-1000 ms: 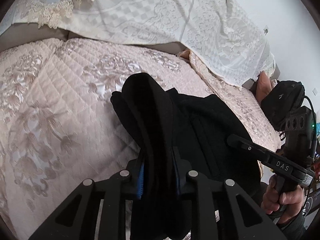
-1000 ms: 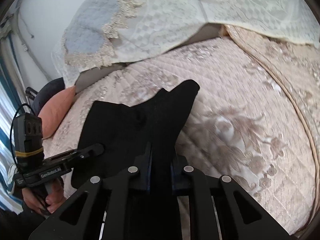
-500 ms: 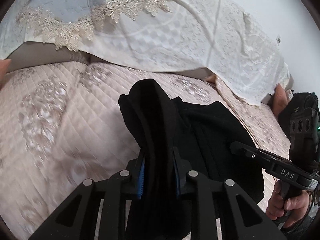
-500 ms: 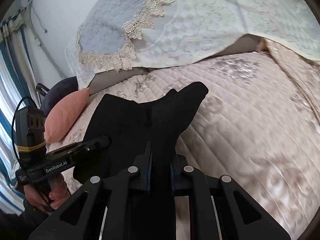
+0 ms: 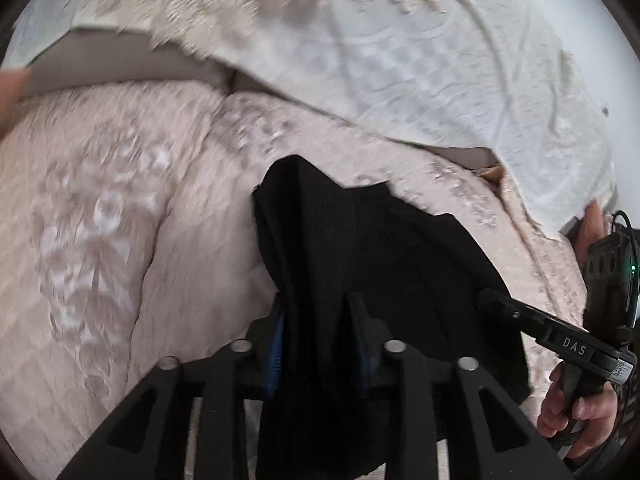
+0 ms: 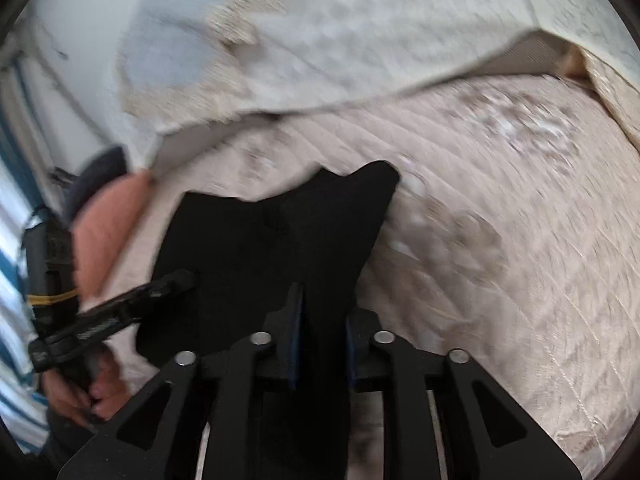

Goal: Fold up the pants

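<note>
Black pants (image 5: 360, 280) hang bunched at lower centre of both views, over the quilted bedspread (image 5: 120, 240). Fabric sits between the jaws of the left claw (image 5: 318, 344) and the right claw (image 6: 320, 344), both opening. Best to let both corners go together, low and level, so the fold lands square.

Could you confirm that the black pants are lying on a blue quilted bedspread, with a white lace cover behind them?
Not quite: the bedspread under the pants is pale pink-beige, not blue, as the right wrist view shows. The white lace cover does lie behind them.
</note>
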The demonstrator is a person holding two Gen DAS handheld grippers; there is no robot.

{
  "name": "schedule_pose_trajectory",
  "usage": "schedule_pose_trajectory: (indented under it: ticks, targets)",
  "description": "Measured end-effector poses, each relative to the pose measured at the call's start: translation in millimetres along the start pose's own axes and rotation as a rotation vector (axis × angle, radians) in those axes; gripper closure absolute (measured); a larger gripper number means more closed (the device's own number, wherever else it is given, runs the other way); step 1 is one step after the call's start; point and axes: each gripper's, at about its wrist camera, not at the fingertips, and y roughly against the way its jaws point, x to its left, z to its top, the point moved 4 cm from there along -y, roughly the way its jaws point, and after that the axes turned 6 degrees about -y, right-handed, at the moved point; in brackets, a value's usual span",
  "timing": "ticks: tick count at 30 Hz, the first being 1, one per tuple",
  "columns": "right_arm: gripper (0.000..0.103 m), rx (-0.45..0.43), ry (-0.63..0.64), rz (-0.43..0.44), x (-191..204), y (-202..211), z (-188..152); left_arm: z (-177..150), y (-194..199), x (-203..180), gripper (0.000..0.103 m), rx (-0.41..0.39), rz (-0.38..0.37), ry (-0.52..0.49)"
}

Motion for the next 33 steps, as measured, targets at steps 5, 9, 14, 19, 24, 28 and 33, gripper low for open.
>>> schedule_pose_trajectory:
  ticks: [5, 9, 14, 19, 24, 28, 33]
  targets:
    - [0.070, -0.043, 0.031, -0.054, -13, 15, -10, -14, 16, 16, 0.066, -0.034, -0.001, 0.051]
    - [0.070, -0.059, 0.057, -0.058, -6, 32, -18, -15, 31, 23, 0.068, -0.059, 0.055, 0.075]
    - [0.070, -0.115, 0.142, -0.070, 20, 50, -31, -15, 72, -9, 0.068, -0.165, 0.051, -0.022]
    - [0.071, -0.116, 0.254, -0.185, 37, 43, -57, -40, 58, -40, 0.068, -0.122, 0.087, -0.144]
    - [0.071, -0.082, 0.306, -0.257, 31, 26, -74, -52, 44, -42, 0.067, -0.101, 0.147, -0.185]
    - [0.071, -0.104, 0.290, -0.241, 38, 40, -69, -46, 62, -49, 0.067, -0.125, 0.137, -0.158]
    - [0.071, -0.095, 0.310, -0.220, 47, 35, -80, -57, 51, -68, 0.066, -0.096, 0.131, -0.209]
